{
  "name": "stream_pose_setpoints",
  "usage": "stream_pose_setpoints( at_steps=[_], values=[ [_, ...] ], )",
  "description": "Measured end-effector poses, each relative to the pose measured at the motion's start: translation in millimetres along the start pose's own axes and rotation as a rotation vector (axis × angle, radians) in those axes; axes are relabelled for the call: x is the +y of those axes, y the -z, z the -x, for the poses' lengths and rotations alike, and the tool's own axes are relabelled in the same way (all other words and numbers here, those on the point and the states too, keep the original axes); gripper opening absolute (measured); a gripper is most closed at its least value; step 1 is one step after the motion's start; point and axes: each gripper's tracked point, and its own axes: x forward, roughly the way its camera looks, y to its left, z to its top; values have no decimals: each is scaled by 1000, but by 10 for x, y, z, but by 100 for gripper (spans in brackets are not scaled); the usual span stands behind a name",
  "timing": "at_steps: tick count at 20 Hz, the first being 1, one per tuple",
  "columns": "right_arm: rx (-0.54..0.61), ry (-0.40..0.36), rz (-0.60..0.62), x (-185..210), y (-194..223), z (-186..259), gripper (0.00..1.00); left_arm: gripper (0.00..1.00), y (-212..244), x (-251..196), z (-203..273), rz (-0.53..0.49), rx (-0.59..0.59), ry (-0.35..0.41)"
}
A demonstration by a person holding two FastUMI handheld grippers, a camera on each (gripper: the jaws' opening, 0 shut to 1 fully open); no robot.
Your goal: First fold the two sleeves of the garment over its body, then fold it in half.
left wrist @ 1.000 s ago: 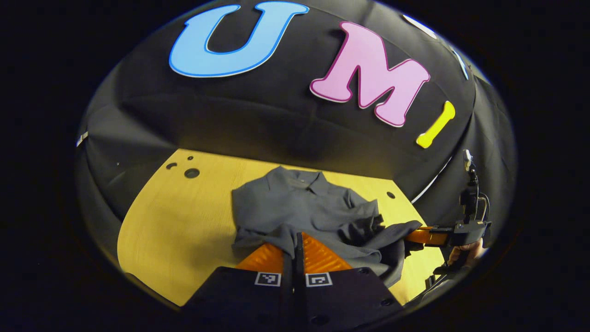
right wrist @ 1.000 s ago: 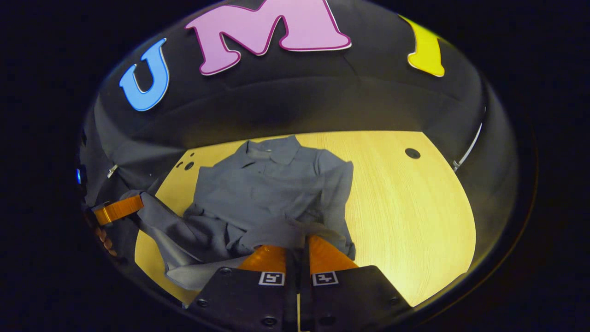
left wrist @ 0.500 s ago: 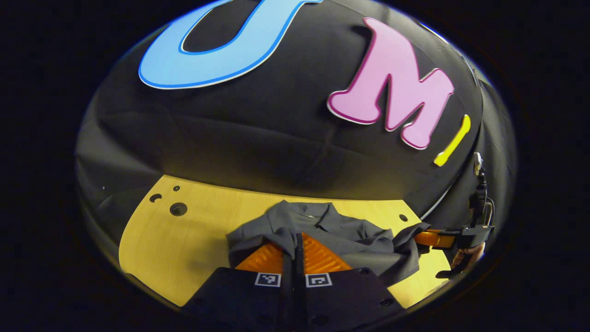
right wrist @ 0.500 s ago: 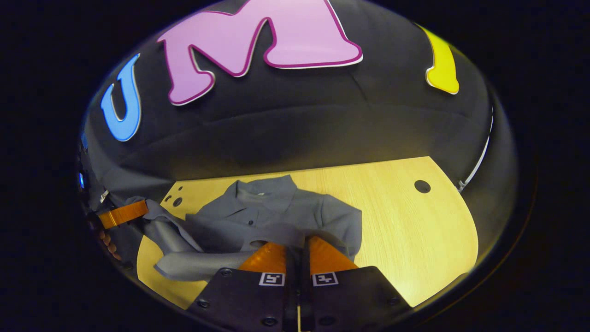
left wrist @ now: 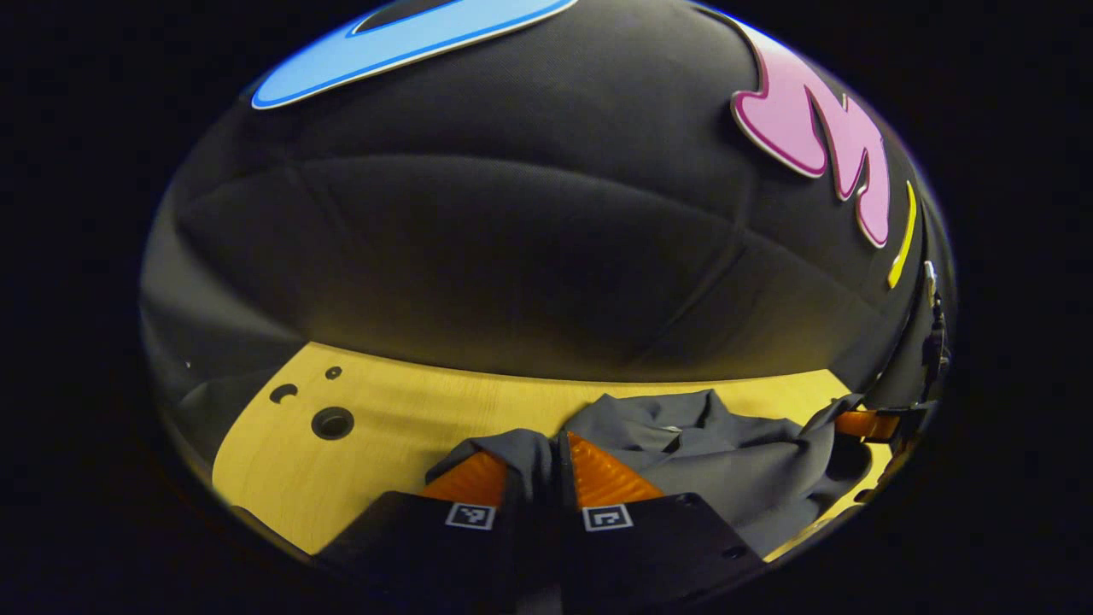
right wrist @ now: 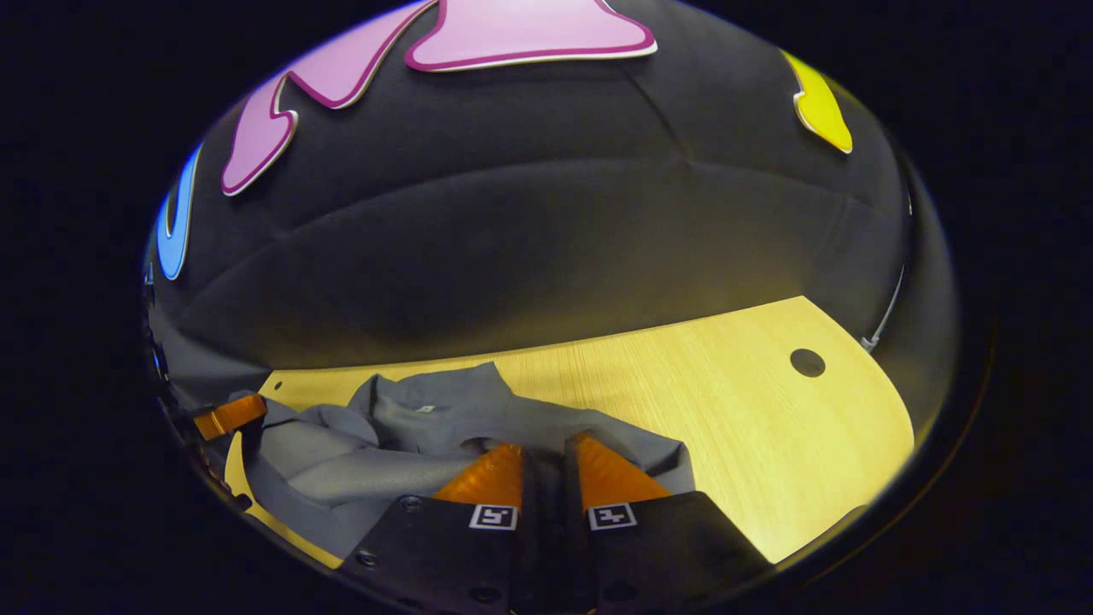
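Both tools were clamped on the grey shirt (left wrist: 726, 465): left tool (left wrist: 540, 453) and right tool (right wrist: 544, 457) each pinched fabric, shirt bunched on the yellow table (right wrist: 751, 418).

Left gripper (left wrist: 546, 457): fingers closed together, cloth pinched between them, low over the table.
Right gripper (right wrist: 546, 461): fingers nearly together, clamping cloth, also low.

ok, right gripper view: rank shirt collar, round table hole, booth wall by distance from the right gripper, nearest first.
1. shirt collar, just ahead and left of the right gripper, which pinches the shirt.
2. round table hole, far right on the table.
3. booth wall, behind the table's far edge.
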Motion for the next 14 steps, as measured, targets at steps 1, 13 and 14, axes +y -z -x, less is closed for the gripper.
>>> stream_pose_setpoints(
  at_steps=[1, 13, 14],
  values=[
    [-6, 12, 1, -11, 2, -20, 16, 26, -4, -49, 3, 6, -5, 1],
    [-134, 50, 80, -5, -454, 1317, 98, 96, -798, -292, 1732, -195, -217, -48],
    [-158, 58, 74, -17, -518, 1478, 98, 96, -852, -357, 1942, -209, -236, -41]
  ],
)
